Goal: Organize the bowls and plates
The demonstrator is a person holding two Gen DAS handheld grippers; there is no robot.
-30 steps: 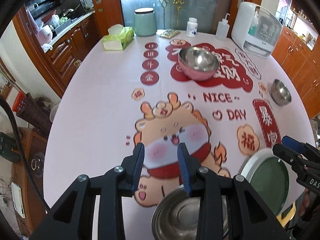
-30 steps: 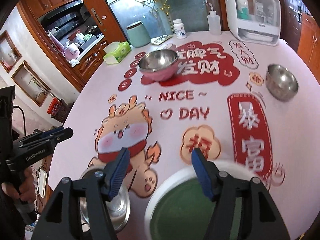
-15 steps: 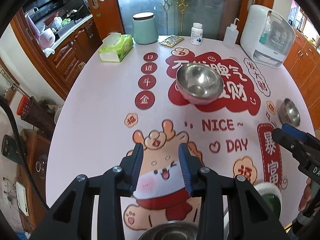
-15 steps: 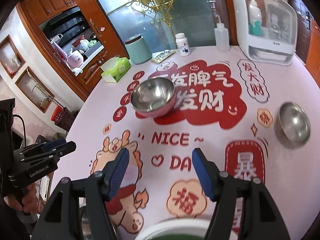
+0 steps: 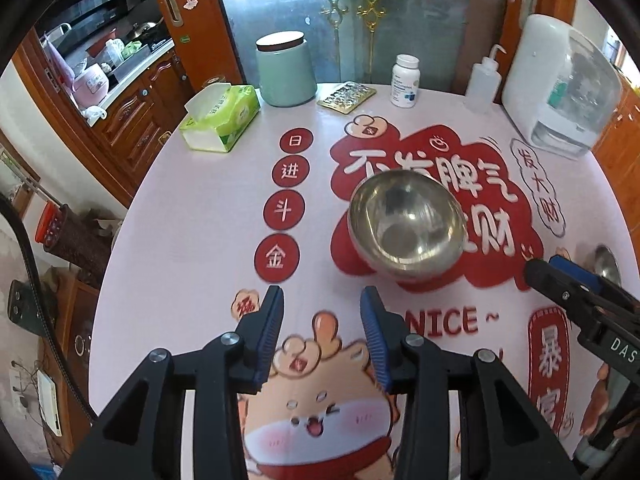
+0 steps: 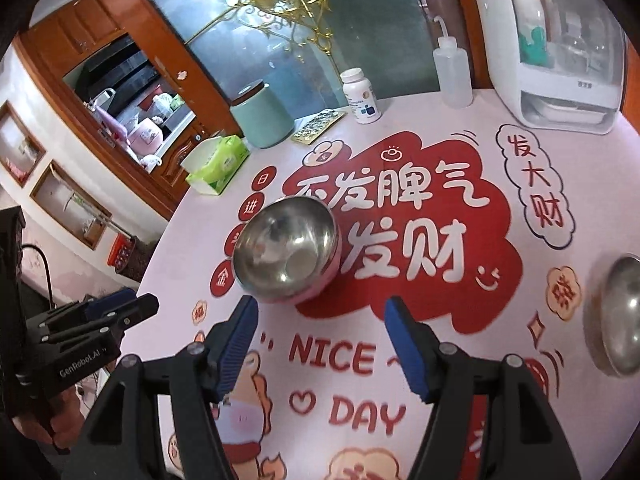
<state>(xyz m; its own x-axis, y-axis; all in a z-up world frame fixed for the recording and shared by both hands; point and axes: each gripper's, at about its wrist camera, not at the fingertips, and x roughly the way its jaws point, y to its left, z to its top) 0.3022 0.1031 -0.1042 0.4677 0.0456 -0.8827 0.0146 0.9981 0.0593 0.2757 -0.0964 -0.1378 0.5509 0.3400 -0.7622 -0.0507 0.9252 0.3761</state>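
We have two steel bowls ahead of us on the worktop [image 5: 192,208]. The large steel bowl [image 5: 406,226] sits upright on the red cloud print near the middle, its outer wall pink in the right wrist view. The small steel bowl [image 6: 618,314] stands well apart from it, toward the right edge.

Our left gripper [image 5: 322,336] hovers above the worktop with its fingers [image 5: 269,332] spread and nothing between them; the large bowl lies ahead and a little to the right of it. Our right gripper [image 6: 322,344] is likewise released and empty, with the large bowl just beyond its left finger and the small bowl off to its right.

We judge both bowls to be light, rigid and not breakable, so a firm pinch should do no harm. The polished metal looks slick, though, and the rounded walls give our fingers no flat face to bear on. We think the rim is the place to take hold: one finger inside, one outside, pinching the wall just below the lip. A shallow bite could let a bowl pivot or slide out, and a nudge from the side would probably send it skating over the smooth cloth. Since they look empty, tilting on the lift costs us nothing.
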